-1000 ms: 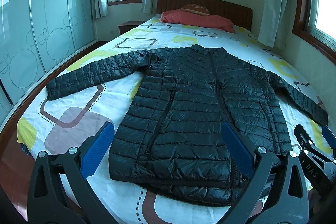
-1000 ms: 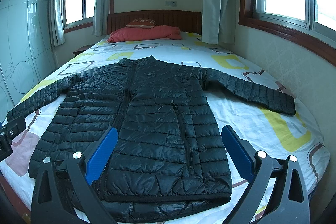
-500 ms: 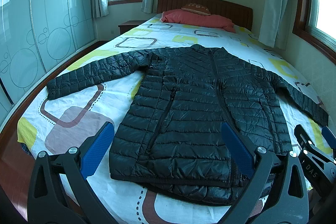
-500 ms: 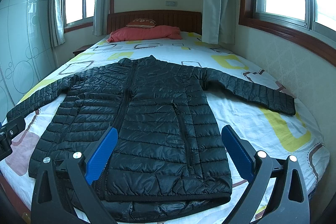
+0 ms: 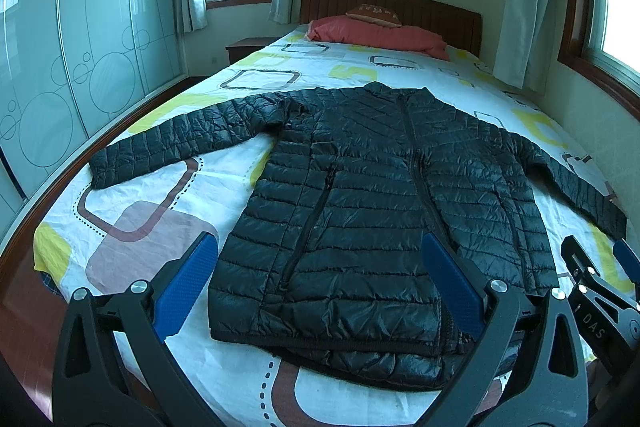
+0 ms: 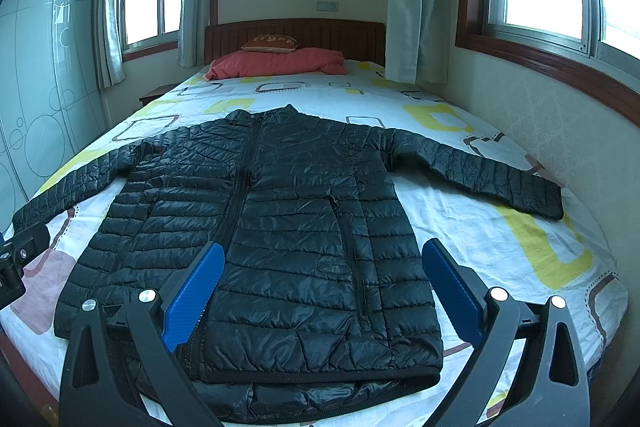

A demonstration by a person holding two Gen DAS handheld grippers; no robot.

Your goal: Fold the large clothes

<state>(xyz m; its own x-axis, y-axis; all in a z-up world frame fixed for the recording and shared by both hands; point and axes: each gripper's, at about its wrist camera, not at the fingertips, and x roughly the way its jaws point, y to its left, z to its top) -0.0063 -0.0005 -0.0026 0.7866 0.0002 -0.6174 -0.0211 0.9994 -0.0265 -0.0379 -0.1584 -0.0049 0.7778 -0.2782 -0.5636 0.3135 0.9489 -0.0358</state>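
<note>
A black quilted puffer jacket lies flat and zipped on the bed, front up, both sleeves spread out sideways, collar toward the headboard. My left gripper hovers open above the jacket's hem on its left side, nothing between its blue pads. My right gripper is open too, held over the hem on the right half. The right gripper's body shows at the right edge of the left wrist view; the left gripper's body shows at the left edge of the right wrist view.
The bed has a white sheet with yellow and brown shapes. Red pillows lie by the wooden headboard. Glass wardrobe doors run along the left, a wall with windows close on the right.
Hardly anything differs; the views shift very slightly and both grippers stay open above the hem.
</note>
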